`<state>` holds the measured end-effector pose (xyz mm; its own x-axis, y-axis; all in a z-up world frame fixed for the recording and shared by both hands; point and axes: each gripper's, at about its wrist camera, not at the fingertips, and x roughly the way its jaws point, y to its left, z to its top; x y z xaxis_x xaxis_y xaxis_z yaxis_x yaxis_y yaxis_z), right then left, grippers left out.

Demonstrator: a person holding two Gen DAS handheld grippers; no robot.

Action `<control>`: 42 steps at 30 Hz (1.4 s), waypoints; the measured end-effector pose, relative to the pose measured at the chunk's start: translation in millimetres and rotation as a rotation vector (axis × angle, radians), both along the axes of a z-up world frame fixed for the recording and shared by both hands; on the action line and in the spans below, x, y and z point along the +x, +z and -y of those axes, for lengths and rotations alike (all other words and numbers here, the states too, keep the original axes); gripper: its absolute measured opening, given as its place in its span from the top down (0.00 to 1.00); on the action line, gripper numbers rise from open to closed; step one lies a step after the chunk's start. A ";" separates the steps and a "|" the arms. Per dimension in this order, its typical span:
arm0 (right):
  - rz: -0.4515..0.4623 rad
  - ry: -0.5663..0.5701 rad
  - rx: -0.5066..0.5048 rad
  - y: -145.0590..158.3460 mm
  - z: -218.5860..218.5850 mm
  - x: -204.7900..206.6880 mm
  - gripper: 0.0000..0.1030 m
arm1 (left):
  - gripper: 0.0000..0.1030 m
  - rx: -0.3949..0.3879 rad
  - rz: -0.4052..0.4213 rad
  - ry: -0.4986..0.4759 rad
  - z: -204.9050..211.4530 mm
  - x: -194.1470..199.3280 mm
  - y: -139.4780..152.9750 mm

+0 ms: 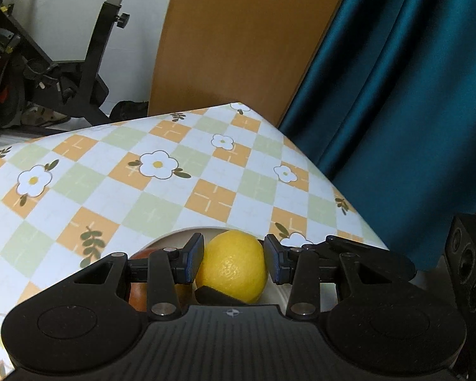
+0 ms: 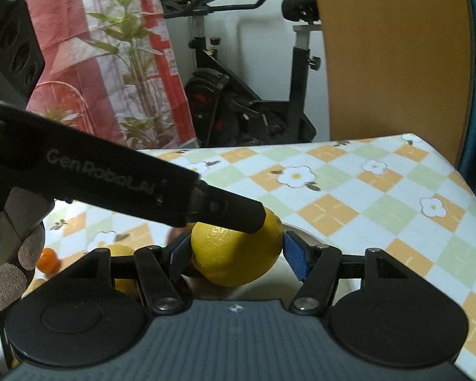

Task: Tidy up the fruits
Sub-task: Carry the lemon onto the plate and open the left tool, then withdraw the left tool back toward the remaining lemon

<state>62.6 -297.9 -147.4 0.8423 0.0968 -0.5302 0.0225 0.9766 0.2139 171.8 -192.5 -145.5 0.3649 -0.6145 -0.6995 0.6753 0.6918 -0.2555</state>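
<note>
A yellow lemon [image 1: 233, 266] sits between the fingers of both grippers, above a white plate [image 1: 187, 233]. My left gripper [image 1: 234, 258] has its left pad on the lemon and a small gap at the right pad. A dark tip at the lemon's underside [image 1: 215, 295] looks like the other gripper's finger. In the right wrist view the lemon [image 2: 236, 250] fills my right gripper [image 2: 236, 252], both blue pads against it. The left gripper's black finger [image 2: 231, 212] lies across the lemon's top. A reddish fruit [image 1: 138, 295] lies on the plate behind the left finger.
The table wears a checked flower cloth [image 1: 142, 174]. A small orange fruit [image 2: 47, 260] and a yellow fruit [image 2: 122, 250] lie at the left. An exercise bike [image 2: 238, 95], a wooden board [image 1: 238, 31] and a teal curtain [image 1: 396, 95] stand beyond the table edge.
</note>
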 end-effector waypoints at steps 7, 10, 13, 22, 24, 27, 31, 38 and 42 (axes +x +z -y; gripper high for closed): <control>-0.048 -0.038 0.013 -23.1 15.1 13.7 0.37 | 0.58 0.024 0.008 0.029 2.9 11.2 -6.3; -0.059 -0.048 0.017 -29.5 17.7 18.2 0.37 | 0.58 0.020 0.003 0.044 -2.9 14.3 -7.1; -0.059 -0.053 0.017 -31.4 18.8 20.7 0.37 | 0.58 0.007 -0.001 0.065 -10.2 17.2 -6.5; -0.067 -0.060 -0.012 -29.6 14.5 24.6 0.35 | 0.57 -0.013 -0.007 0.101 -35.1 21.0 3.8; -0.072 -0.068 -0.021 -28.5 12.7 25.4 0.35 | 0.57 -0.024 -0.007 0.107 -45.6 21.8 8.7; -0.073 -0.077 -0.021 -26.6 12.2 25.3 0.35 | 0.56 -0.031 0.010 0.123 -60.9 21.1 15.8; -0.054 -0.081 -0.020 -18.1 10.8 22.4 0.35 | 0.56 -0.045 0.018 0.145 -84.9 20.8 23.4; -0.017 -0.067 -0.060 1.6 -2.8 17.6 0.35 | 0.56 -0.032 0.001 0.184 -129.5 23.9 24.2; 0.014 -0.036 -0.077 14.8 -17.3 14.6 0.35 | 0.56 -0.027 -0.014 0.201 -147.1 25.1 19.7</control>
<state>77.3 -280.6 -132.6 0.8518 0.0258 -0.5232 0.0554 0.9887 0.1390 196.9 -45.4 -125.8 0.4724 -0.5491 -0.6894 0.5207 0.8050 -0.2843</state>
